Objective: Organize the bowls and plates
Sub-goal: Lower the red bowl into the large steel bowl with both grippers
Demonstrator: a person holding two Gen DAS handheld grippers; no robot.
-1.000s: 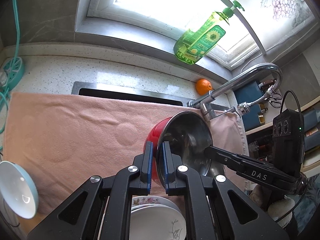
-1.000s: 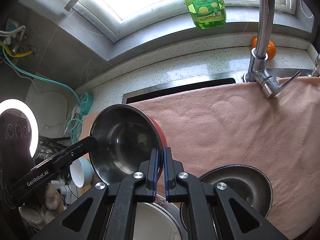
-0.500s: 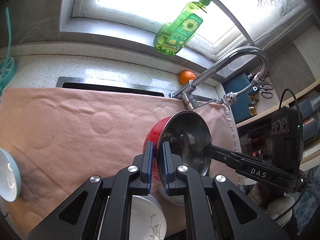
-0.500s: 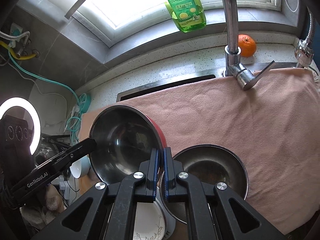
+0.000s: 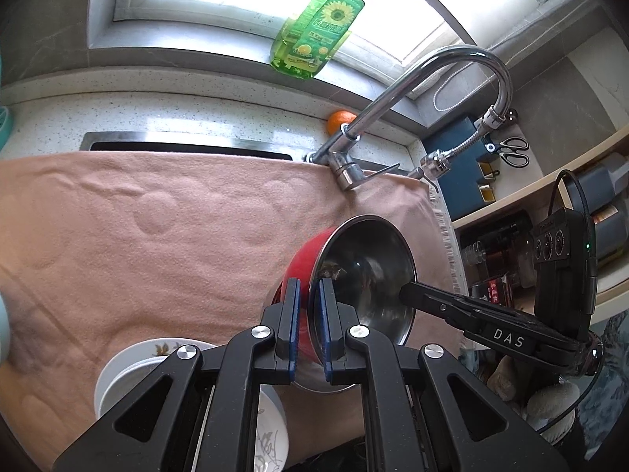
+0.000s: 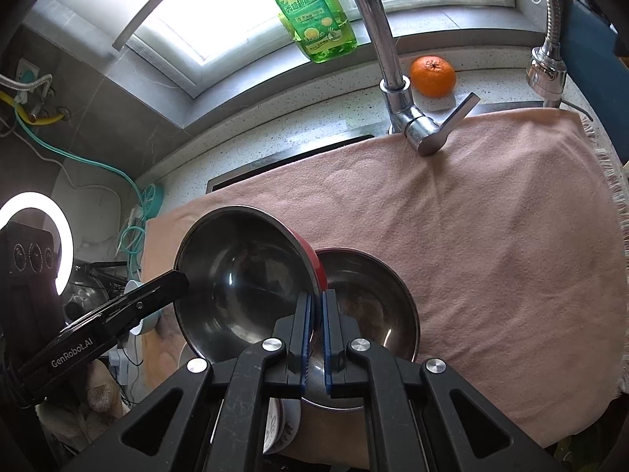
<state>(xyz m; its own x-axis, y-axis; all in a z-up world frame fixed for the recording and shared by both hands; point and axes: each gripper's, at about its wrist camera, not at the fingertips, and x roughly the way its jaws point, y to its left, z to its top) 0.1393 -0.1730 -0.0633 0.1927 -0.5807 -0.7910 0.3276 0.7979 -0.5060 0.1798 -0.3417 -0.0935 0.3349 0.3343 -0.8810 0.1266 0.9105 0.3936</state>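
Both the left tool and right tool clamp opposite rims of the red bowl, tilted above the towel-covered surface beside a steel bowl.

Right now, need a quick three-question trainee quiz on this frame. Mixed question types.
1. True or false: both grippers are shut on the rim of the red bowl.
2. What lies on the pink towel directly beside the red bowl? A) a steel bowl B) a mug C) a pan lid
3. Fill in: the fruit behind the tap is an ______.

Key:
1. True. The left gripper and right gripper grip opposite sides.
2. A, the steel bowl.
3. orange.
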